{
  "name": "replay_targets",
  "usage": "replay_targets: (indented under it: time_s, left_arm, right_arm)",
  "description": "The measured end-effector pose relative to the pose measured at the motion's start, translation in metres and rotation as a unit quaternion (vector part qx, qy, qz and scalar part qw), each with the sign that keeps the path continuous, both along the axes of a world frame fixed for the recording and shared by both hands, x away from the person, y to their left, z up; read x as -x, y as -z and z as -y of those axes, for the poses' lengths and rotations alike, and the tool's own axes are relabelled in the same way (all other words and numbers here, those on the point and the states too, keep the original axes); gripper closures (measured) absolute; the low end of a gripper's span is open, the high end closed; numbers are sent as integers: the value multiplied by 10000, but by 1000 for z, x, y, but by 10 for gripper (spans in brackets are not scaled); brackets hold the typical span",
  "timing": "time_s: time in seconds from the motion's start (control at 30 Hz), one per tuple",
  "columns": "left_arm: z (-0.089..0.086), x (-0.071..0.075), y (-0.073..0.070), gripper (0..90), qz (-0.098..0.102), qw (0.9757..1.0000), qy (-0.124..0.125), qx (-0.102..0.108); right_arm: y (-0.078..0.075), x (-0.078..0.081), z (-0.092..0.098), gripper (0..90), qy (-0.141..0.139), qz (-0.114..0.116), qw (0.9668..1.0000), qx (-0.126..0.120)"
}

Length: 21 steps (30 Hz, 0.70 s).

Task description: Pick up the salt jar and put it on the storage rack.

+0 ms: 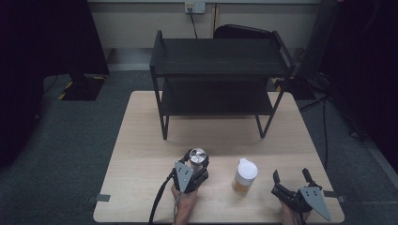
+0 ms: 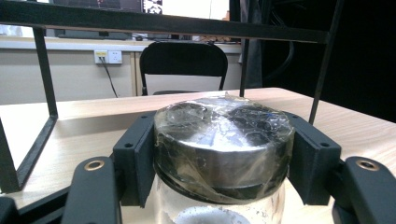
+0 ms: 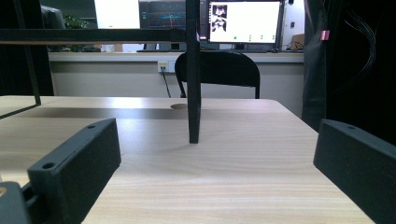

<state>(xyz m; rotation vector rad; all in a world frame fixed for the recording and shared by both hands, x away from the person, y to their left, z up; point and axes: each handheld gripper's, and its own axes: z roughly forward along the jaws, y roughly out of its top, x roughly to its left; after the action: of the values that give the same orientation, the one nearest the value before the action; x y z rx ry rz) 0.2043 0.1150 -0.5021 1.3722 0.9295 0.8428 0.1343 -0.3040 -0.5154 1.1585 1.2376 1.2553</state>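
A glass jar with a shiny metal lid (image 1: 198, 156) stands near the table's front, left of centre. My left gripper (image 1: 195, 165) is shut on it, its two black pads pressed against the sides of the lid (image 2: 223, 140). To its right stands a jar with a white lid (image 1: 245, 176) and amber contents, untouched. My right gripper (image 1: 291, 177) rests at the table's front right corner, open, with bare tabletop between its fingers (image 3: 74, 168). A black two-tier shelf rack (image 1: 218, 70) stands at the far half of the table, both tiers bare.
The wooden table (image 1: 141, 140) has free room on its left side and between the rack and the jars. One rack leg (image 3: 193, 93) stands ahead of my right gripper. A black chair (image 2: 184, 65) sits behind the table's far edge.
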Motion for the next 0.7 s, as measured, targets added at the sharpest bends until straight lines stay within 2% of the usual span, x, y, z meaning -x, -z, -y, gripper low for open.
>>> replay_targets:
  time_s: [0.13, 0.3, 0.47, 0.7]
  left_arm:
    - [-5, -1, -5, 351, 24, 9999, 115, 56]
    - [-6, -1, -12, 351, 95, 9998, 151, -1]
    - [-7, -3, -20, 351, 69, 9998, 200, -24]
    - [-16, -7, -33, 351, 33, 9991, 416, -6]
  right_arm:
    - [0, 0, 0, 0, 1, -1, 10000, 1]
    - [0, 0, 0, 0, 1, -1, 10000, -1]
    - [0, 0, 0, 0, 1, -1, 10000, 0]
    - [0, 0, 0, 0, 0, 0, 10000, 0]
